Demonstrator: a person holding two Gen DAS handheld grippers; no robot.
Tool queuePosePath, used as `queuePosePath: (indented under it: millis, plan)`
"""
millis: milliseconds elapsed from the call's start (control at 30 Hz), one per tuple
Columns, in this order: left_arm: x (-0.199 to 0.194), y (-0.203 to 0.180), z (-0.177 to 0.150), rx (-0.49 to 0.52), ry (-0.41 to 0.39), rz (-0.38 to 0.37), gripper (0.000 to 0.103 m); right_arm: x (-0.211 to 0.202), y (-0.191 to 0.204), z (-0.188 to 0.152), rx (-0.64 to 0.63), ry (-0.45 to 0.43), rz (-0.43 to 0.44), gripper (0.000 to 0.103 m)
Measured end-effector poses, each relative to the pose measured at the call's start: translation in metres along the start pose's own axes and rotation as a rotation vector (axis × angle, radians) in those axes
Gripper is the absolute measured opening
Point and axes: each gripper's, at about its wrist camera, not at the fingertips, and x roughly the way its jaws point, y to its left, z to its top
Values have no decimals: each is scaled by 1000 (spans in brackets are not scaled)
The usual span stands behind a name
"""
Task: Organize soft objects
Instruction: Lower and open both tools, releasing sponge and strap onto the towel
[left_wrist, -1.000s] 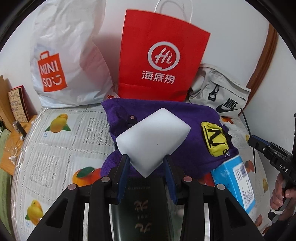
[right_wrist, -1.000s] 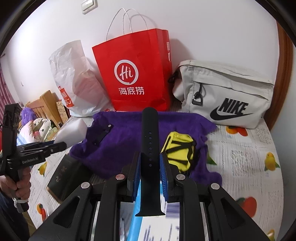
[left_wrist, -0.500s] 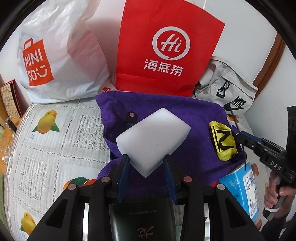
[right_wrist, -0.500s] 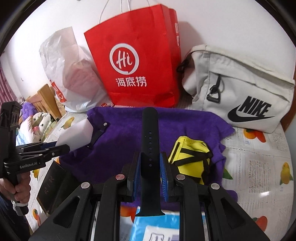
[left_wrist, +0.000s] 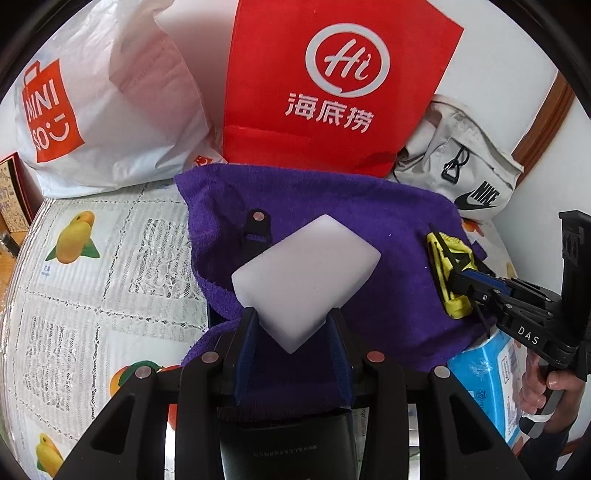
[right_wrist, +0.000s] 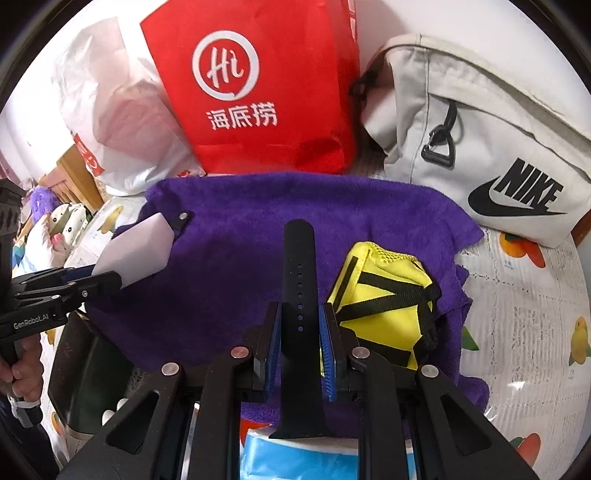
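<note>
My left gripper (left_wrist: 293, 325) is shut on a white foam block (left_wrist: 306, 273), held over a purple towel (left_wrist: 332, 214) spread on the table. In the right wrist view the same block (right_wrist: 138, 251) sticks out of the left gripper (right_wrist: 110, 278) at the towel's left edge. My right gripper (right_wrist: 300, 321) is shut on a black watch strap (right_wrist: 299, 280) that stands up between its blue pads above the towel (right_wrist: 240, 258). A yellow mesh pouch (right_wrist: 384, 302) lies on the towel just right of the strap. Another black strap piece (left_wrist: 255, 236) rests on the towel behind the block.
A red paper bag (left_wrist: 332, 85), a white plastic bag (left_wrist: 103, 103) and a grey sling bag (right_wrist: 480, 140) stand along the back wall. A blue tissue pack (left_wrist: 487, 384) and a dark box (left_wrist: 288, 439) lie at the near edge. Fruit-print tablecloth (left_wrist: 92, 277) shows at left.
Both grippers have moved forward and lower toward the purple towel, so towel and bags look larger. The right gripper has come closer to the yellow pouch. Both grips are unchanged.
</note>
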Motion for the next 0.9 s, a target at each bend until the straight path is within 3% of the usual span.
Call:
queuePosePath:
  millis: [500, 567, 633, 700, 900]
  plan:
    - [18, -2, -4, 11, 45, 17, 38, 12, -4, -2, 12, 42, -4, 22]
    - [18, -2, -4, 8, 51, 19, 38, 10, -3, -3, 9, 39, -1, 28]
    - [19, -3, -4, 4, 64, 30, 44, 2, -1, -5, 4, 21, -6, 41]
    - [15, -2, -5, 3, 57, 30, 52, -8, 1, -7, -2, -5, -11, 47]
    - [-4, -2, -11, -1, 35, 30, 60, -39, 8, -19, 8, -47, 8, 49]
